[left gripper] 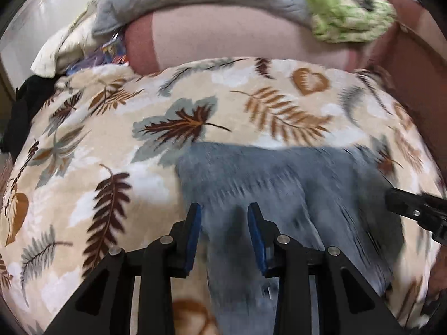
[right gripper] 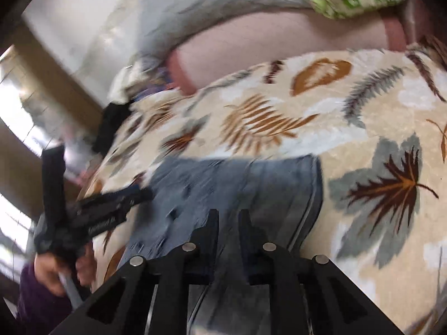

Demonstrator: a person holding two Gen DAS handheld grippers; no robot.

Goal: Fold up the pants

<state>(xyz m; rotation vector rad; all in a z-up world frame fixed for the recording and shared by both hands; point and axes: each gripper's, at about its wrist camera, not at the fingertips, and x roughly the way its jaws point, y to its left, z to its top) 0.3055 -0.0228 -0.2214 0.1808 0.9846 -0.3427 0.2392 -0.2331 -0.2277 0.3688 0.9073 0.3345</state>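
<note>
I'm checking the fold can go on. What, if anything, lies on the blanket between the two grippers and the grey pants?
Nothing visible does. The grey pants lie right under the left gripper and the right gripper, on bare leaf-print blanket; the other laundry sits at the far edge.

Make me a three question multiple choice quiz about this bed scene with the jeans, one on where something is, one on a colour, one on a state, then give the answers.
1. Where does the green patterned cloth lie?
A. on the jeans
B. at the far side of the bed, beyond the leaf blanket
C. between the left gripper's fingers

2. What colour are the left gripper's finger pads?
A. blue
B. red
C. white

3. How do the jeans lie?
A. hanging on a hanger
B. rolled into a ball
C. spread on the blanket

Answers: 1 B, it sits at the top of both views, past the blanket. 2 A, blue strips line the black fingers. 3 C, the denim lies flat across the leaf print.
</note>
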